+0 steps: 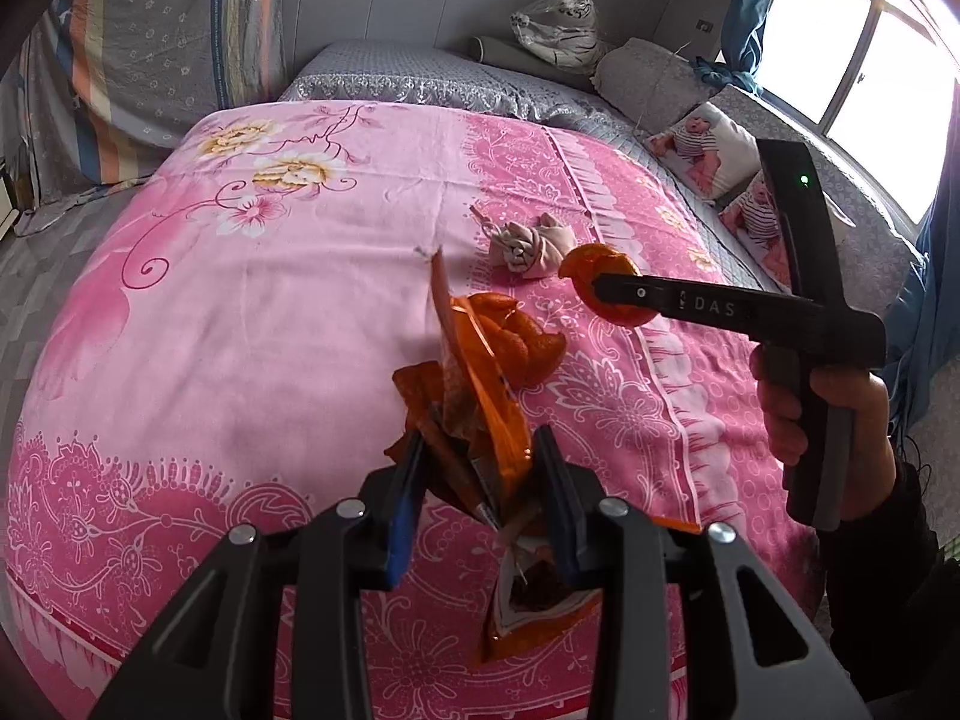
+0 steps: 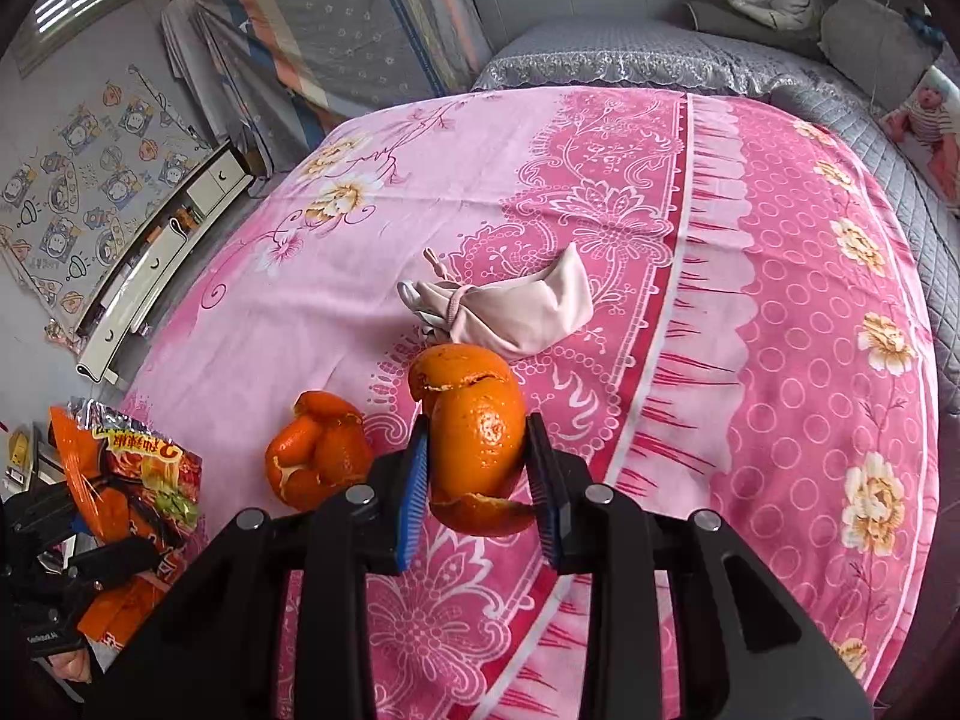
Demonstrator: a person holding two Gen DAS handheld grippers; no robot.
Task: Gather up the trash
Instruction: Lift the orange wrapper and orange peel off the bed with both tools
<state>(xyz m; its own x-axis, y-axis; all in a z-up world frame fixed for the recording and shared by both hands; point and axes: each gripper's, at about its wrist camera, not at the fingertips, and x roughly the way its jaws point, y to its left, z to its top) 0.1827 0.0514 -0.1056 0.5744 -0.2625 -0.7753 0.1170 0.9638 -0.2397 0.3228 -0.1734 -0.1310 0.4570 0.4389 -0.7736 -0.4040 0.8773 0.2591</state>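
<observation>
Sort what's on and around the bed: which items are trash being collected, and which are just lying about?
Trash:
- snack wrapper, in the left tongs
- orange peel, in the right tongs
- second orange peel, lying on the sheet

Lying about:
- pink cloth bundle
- tiger plush
- baby-print cushions
</observation>
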